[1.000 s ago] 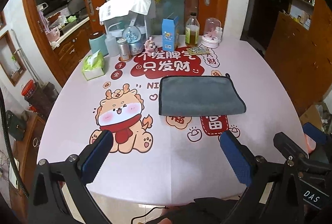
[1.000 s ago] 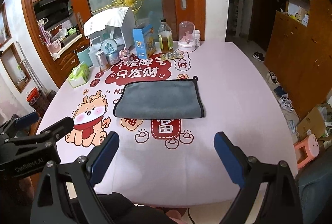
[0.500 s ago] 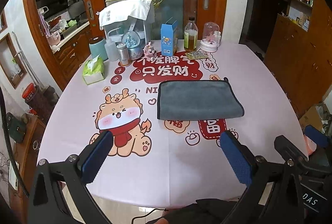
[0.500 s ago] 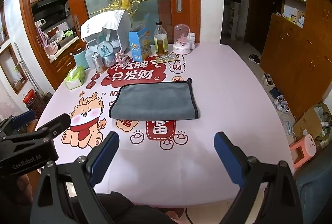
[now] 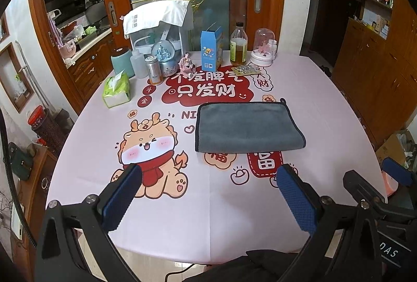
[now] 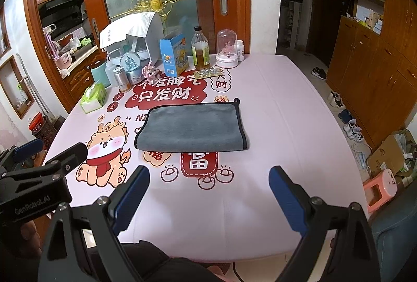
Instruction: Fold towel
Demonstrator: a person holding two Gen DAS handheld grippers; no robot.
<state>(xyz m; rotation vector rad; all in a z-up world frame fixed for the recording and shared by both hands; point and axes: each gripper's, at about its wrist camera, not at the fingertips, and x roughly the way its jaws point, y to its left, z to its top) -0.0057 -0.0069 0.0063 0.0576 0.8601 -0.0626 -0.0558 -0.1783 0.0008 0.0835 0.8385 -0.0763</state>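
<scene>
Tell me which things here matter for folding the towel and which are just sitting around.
For the job:
- grey towel, lying flat
- left gripper, open
- right gripper, open
- table

Just lying about:
- tissue pack
- blue carton
- oil bottle
- snow globe
- glass dome
- pill strip

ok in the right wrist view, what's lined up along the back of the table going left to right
tissue pack → teal canister → metal tin → snow globe → pink figurine → blue carton → oil bottle → glass dome → white pill bottle
</scene>
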